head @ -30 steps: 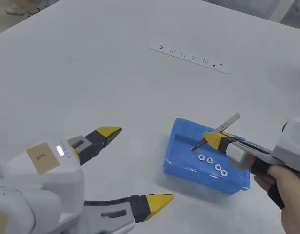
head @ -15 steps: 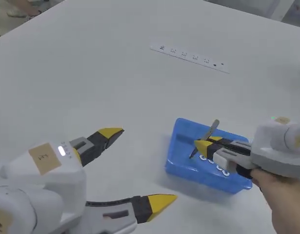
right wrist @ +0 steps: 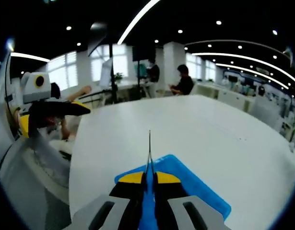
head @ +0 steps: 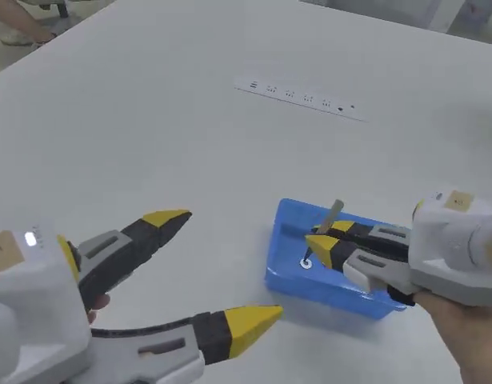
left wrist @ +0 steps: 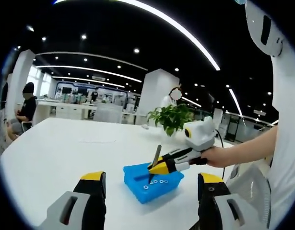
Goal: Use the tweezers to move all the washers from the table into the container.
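Note:
A blue container sits on the white table, near its front right. My right gripper hovers over the container, shut on thin metal tweezers that point down into it. A washer lies in the container by the tweezers' tip. In the left gripper view several washers lie in a row inside the container. In the right gripper view the tweezers stick straight out of the shut right gripper above the container. My left gripper stands open and empty, left of the container.
A white power strip lies on the far side of the table. Bare tabletop stretches to the left and behind the container. People sit at distant desks in the room, and a potted plant stands beyond the table.
My right gripper has moved left across the container with the tweezers, which now stand steeper; it now covers most of the washers. The head camera has shifted slightly.

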{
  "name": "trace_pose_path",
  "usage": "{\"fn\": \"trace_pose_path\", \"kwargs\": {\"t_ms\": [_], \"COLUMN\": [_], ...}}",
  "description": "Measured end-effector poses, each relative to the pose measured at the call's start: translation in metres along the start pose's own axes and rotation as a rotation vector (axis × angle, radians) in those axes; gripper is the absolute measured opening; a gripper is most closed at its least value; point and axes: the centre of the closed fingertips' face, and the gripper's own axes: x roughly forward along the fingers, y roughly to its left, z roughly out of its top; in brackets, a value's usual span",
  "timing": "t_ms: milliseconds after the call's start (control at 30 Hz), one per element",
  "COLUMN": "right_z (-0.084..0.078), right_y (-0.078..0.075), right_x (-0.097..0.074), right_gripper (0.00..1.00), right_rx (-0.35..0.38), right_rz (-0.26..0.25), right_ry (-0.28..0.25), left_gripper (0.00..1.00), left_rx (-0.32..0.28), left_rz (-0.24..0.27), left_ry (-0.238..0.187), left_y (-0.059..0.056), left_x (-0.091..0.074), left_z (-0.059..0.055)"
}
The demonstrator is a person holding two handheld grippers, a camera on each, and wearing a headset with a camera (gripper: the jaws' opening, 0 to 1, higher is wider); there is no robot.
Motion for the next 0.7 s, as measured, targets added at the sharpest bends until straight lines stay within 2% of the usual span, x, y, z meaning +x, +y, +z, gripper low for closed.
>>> {"fn": "trace_pose_path", "kwargs": {"t_ms": [67,133,267,333,367,400,433,467,500,533,567,600,700], "right_z": [0.004,0.009,0.012,0.010,0.008,0.006,0.000,-0.005,-0.011,-0.012,-0.017,-0.019,-0.024], "right_y": [0.004,0.012,0.026,0.038,0.042,0.048,0.058,0.064,0.070,0.072,0.078,0.083,0.095], "right_x": [-0.007,-0.017,-0.030,-0.034,-0.035,-0.036,-0.037,-0.038,-0.039,-0.040,-0.041,-0.043,-0.048], "right_gripper": [0.04,0.04,0.04,0.04,0.04,0.04,0.03,0.03,0.03,0.03,0.03,0.03,0.03], "right_rx": [-0.017,-0.029,-0.019,-0.004,-0.002,-0.001,0.006,0.010,-0.004,-0.006,-0.001,0.001,-0.034], "right_rz": [0.007,0.018,0.049,0.094,0.108,0.132,0.181,0.207,0.235,0.239,0.264,0.281,0.319], "right_ry": [-0.008,-0.017,-0.033,-0.032,-0.030,-0.024,-0.009,0.002,0.018,0.018,0.025,0.033,0.050], "left_gripper": [0.74,0.68,0.61,0.56,0.50,0.45,0.41,0.34,0.29,0.24,0.19,0.16,0.11], "left_rx": [0.013,0.075,0.122,0.158,0.184,0.201,0.229,0.249,0.253,0.262,0.272,0.281,0.309], "left_rz": [-0.032,-0.040,-0.098,-0.170,-0.224,-0.251,-0.275,-0.323,-0.358,-0.408,-0.430,-0.473,-0.521], "left_ry": [0.038,0.078,0.109,0.141,0.179,0.196,0.198,0.212,0.222,0.240,0.248,0.278,0.301], "left_y": [-0.001,0.001,-0.008,-0.021,-0.029,-0.035,-0.039,-0.049,-0.055,-0.064,-0.068,-0.076,-0.086], "left_x": [-0.001,-0.001,0.005,0.009,0.011,0.013,0.015,0.018,0.019,0.021,0.023,0.025,0.031], "left_z": [-0.002,-0.003,0.004,0.005,0.002,0.001,0.002,0.001,0.000,-0.002,-0.004,-0.009,-0.015]}}
